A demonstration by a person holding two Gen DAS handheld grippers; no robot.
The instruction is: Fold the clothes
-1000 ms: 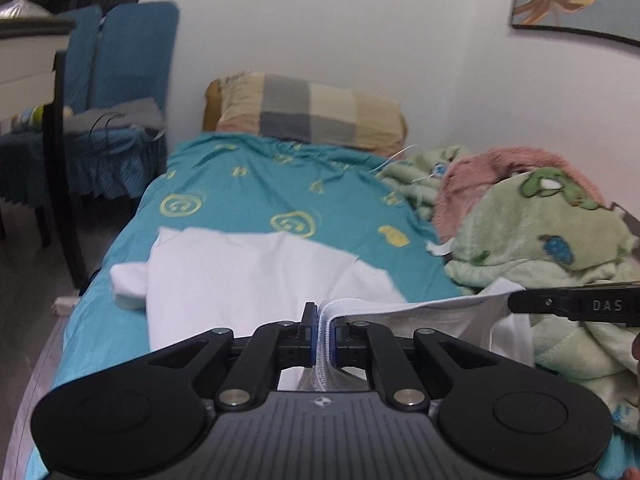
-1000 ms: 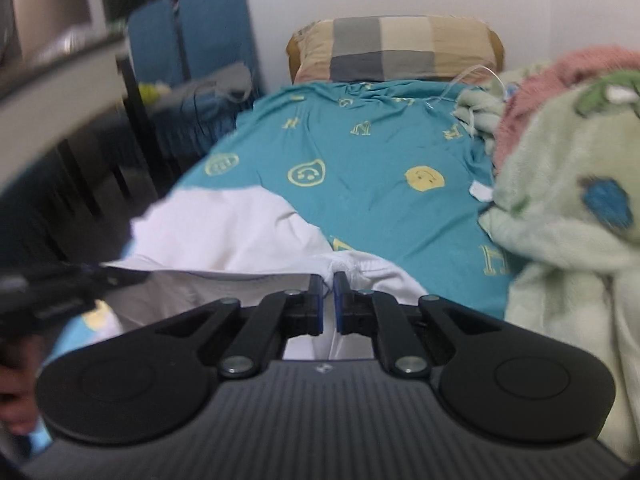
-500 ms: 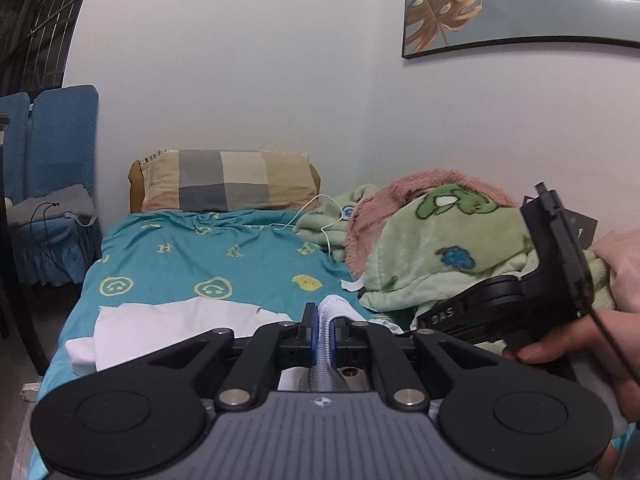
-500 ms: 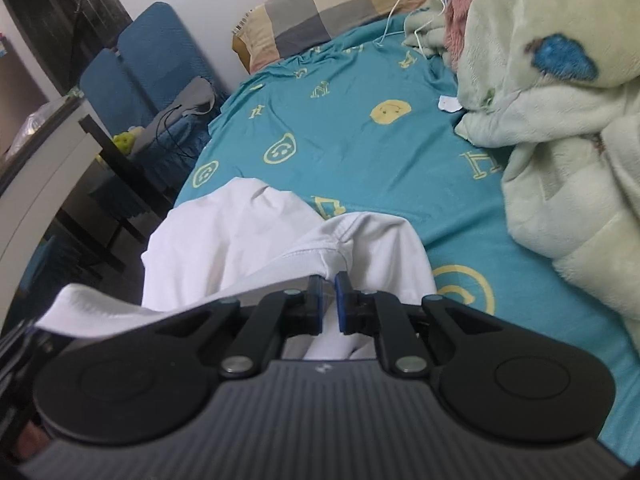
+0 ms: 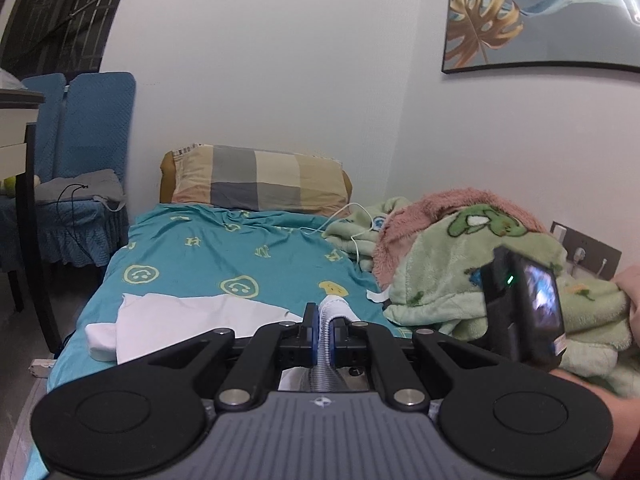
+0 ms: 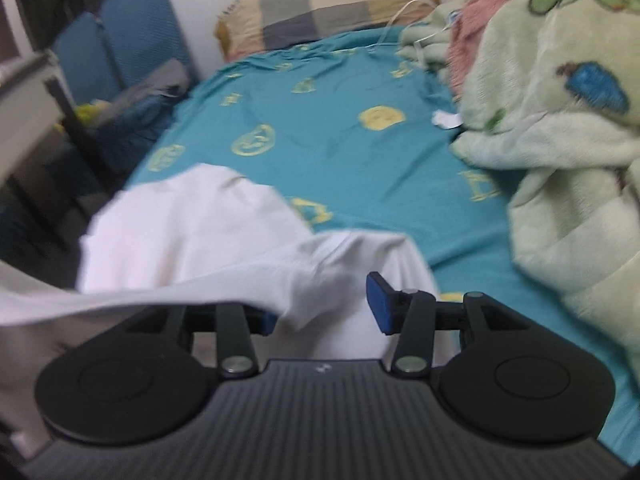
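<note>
Left wrist view: left tongs (image 5: 327, 330) are clamped tight on a ribbed white hem of the white garment (image 5: 192, 320); the fabric is pinched between the blue pads and runs back under the tool body. The rest of the garment is spread flat on the teal bed sheet (image 5: 224, 248) near the foot-end left edge of the bed, with one corner lying close to that edge. A checked pillow (image 5: 256, 184) is seen at the head end against the wall. A green fleece blanket (image 5: 460, 280) with a pink one (image 5: 440, 204) is heaped along the right edge of the bed; a white cable (image 5: 340, 220) trails from it toward the pillow. The right tool's rear with a small lit screen (image 5: 536, 312) is seen at the right, gripped by a hand (image 5: 628, 296). A blue chair (image 5: 80, 152) stands off the left side of the bed; a framed leaf picture (image 5: 540, 16) hangs on the wall.

Right wrist view (motion-blurred): right tongs (image 6: 320, 312) are spread wide, blue pads (image 6: 380, 304) well apart. The white garment (image 6: 192, 232) is draped over the left finger and hides most of it; a fold sags into the gap, but nothing is pinched. The cloth stretches off to the left frame edge, raised above the bed, while its far part rests on the teal sheet (image 6: 340, 132) near the foot-end left side. Green blanket (image 6: 560, 120) is on the right, pillow (image 6: 328, 4) at the head end.
</note>
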